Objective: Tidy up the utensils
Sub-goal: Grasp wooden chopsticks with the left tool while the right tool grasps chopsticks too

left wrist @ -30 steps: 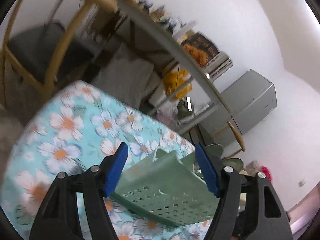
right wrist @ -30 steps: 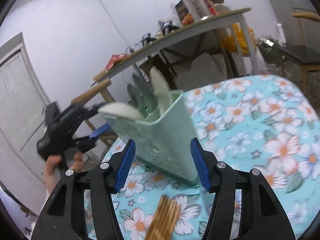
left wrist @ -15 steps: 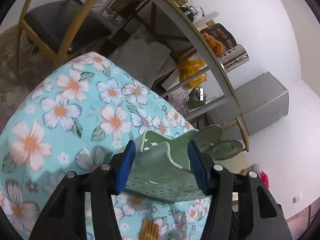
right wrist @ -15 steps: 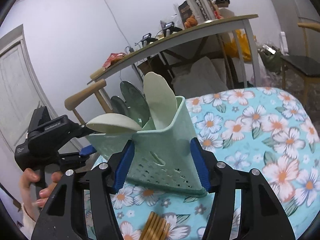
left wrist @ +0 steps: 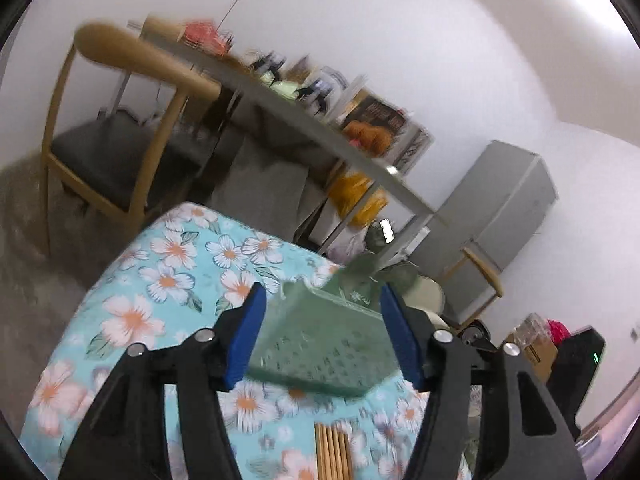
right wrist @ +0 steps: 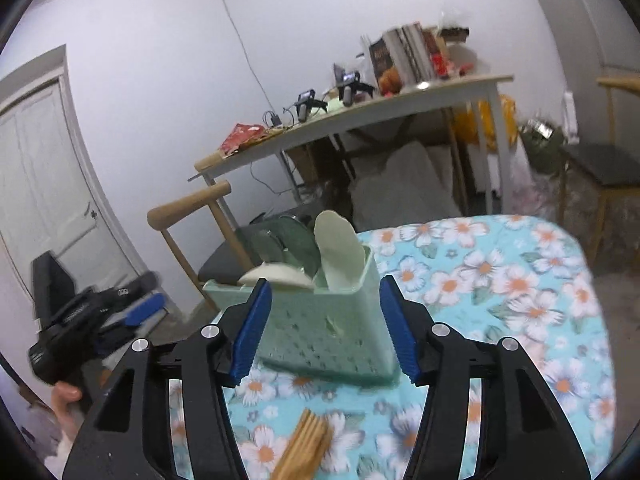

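Note:
A pale green perforated utensil holder (right wrist: pixel 320 344) stands on the floral tablecloth (right wrist: pixel 500 280), with cream and dark green spoons (right wrist: pixel 340 256) sticking out of its top. A bundle of wooden chopsticks (right wrist: pixel 304 444) lies flat on the cloth in front of it. My right gripper (right wrist: pixel 325 292) is open, and the holder sits beyond its blue pads, untouched. From the other side the holder (left wrist: pixel 320 344) shows past my left gripper (left wrist: pixel 322 300), whose jaws are opening with nothing between them. The chopsticks (left wrist: pixel 332 452) lie below it. A hand holds the left gripper (right wrist: pixel 132 312) well off the table's left edge.
A wooden chair (right wrist: pixel 188 208) stands just behind the table, and another chair (left wrist: pixel 120 120) stands at the far side. A long desk (right wrist: pixel 360 112) carries books and chargers. A grey cabinet (left wrist: pixel 500 216) and a white door (right wrist: pixel 40 180) line the walls.
Both grippers have drawn back and risen, so the holder looks smaller and the chopsticks show in both views. The left jaws narrowed, then widened. The left gripper sank toward the lower left in the right view.

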### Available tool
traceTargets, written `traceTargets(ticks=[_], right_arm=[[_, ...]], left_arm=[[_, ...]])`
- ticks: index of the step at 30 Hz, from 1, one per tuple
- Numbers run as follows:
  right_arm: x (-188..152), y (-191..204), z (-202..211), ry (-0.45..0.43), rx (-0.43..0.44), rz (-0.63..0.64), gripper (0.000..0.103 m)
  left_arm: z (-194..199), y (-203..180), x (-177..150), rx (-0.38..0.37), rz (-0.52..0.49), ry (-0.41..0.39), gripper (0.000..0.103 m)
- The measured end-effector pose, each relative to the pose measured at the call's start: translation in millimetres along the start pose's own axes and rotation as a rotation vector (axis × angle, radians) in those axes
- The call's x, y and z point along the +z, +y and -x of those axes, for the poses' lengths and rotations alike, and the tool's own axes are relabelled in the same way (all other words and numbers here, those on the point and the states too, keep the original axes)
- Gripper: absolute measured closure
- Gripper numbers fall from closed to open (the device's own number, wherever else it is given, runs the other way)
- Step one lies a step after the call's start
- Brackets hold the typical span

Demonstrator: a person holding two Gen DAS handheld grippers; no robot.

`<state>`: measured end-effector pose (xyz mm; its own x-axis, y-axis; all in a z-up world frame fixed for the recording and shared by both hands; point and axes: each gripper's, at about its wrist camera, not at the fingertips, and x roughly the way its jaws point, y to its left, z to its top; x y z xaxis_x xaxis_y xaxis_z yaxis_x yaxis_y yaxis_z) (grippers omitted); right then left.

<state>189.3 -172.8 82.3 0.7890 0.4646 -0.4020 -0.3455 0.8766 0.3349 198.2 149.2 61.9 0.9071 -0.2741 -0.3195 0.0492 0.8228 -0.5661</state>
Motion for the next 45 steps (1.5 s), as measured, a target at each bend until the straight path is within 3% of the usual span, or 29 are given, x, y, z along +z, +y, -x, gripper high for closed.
traceTargets(ticks=[2,3,6,8,11,16,19,22,24,26,36,45], right_arm=[[-21,-3,9,0.029,-0.009,-0.020,0.046],[-31,-6,9,0.051,0.001,-0.035,0.046],[-70,-17,-11,0.181,0.074,-0.116,0.046],[-89,-20,-27,0.254,0.103,-0.153,0.048],[-112,-23,-44,0.351,0.145,-0.206,0.054],[-126,-37,-56,0.390,0.172,-0.283,0.058],[-129,-44,-61,0.400,0.196,-0.326,0.062],[-133,-45,-60,0.395,0.201,-0.340,0.071],[-135,-47,-60,0.395,0.218,-0.372,0.086],[-138,-48,-65,0.412,0.238,-0.388,0.090],[-140,-35,-82,0.445,0.319,-0.425,0.091],[-139,-36,-77,0.422,0.318,-0.416,0.096]], left_arm=[[4,-4,-24,-0.022,-0.030,0.078,0.044],[-2,-4,-41,-0.067,-0.040,0.156,0.044],[-31,3,-82,-0.147,0.018,0.344,0.046],[-55,4,-106,-0.199,0.049,0.491,0.057],[-66,-2,-127,-0.172,0.001,0.570,0.065],[-70,-2,-139,-0.128,-0.011,0.587,0.067],[-71,3,-143,-0.111,-0.003,0.586,0.073],[-69,7,-145,-0.110,0.011,0.580,0.080],[-67,18,-146,-0.119,0.051,0.580,0.086],[-66,30,-145,-0.132,0.110,0.578,0.091],[-55,45,-140,-0.174,0.206,0.570,0.097],[-47,49,-139,-0.178,0.207,0.551,0.097]])
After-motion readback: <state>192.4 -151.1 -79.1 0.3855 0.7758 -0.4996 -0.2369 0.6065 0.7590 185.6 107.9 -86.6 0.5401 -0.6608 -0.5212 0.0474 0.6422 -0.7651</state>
